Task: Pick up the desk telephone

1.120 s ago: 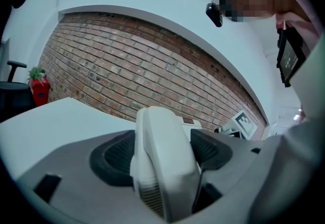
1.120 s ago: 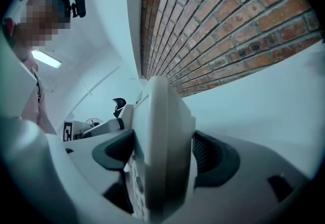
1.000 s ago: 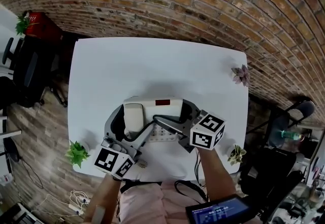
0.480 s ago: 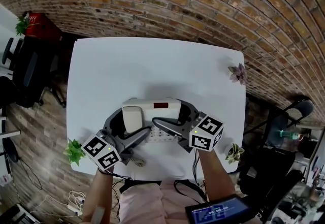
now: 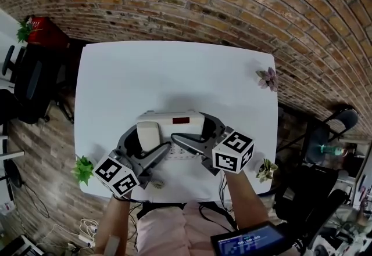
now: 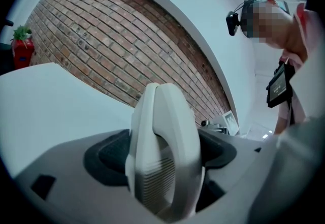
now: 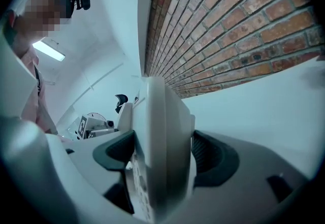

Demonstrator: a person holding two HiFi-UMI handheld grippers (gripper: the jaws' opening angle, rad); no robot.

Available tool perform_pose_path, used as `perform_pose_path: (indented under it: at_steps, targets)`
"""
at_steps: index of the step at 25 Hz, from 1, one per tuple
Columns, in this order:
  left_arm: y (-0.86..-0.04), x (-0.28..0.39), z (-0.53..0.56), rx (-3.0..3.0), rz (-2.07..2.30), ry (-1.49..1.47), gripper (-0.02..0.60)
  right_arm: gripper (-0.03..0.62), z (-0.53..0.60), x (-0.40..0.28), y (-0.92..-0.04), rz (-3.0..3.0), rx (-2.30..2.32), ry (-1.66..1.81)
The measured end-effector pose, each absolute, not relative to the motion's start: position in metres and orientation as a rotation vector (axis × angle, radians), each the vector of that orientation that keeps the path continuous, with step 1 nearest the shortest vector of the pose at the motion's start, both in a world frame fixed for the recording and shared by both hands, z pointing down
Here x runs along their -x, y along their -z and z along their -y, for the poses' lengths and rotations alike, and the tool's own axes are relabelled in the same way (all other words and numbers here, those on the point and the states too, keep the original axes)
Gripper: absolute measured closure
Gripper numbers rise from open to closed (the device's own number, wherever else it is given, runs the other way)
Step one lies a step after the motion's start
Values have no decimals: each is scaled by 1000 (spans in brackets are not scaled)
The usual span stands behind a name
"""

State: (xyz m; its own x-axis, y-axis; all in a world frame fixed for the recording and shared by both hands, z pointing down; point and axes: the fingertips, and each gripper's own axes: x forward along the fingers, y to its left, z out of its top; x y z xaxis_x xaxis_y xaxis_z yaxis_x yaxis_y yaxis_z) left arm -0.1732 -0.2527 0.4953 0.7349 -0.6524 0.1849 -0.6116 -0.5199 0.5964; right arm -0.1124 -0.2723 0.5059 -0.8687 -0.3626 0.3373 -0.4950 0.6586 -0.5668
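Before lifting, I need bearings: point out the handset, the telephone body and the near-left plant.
handset (image 5: 149, 136): head view, middle of its top face.
telephone (image 5: 195, 124): head view, white casing beside the handset.
plant (image 5: 83, 168): head view, its green leaves.

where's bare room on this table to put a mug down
Bare: the far part of the table, from the telephone to the brick wall, and the strip left of the telephone. Crowded: the near edge, with the telephone between a green plant and a pale plant. A purple plant marks the right edge.
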Motion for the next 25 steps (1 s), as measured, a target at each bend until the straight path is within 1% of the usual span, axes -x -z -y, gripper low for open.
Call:
perform_pose_path:
  at_steps: [10,25]
  targets:
    - [-451,165,230,-2289,999,105,166,235,251,106,-458,2732,-689,-915]
    - [-322,118,193,-2443,1004,143,166,236,210,56,-331,2914,-773,-755]
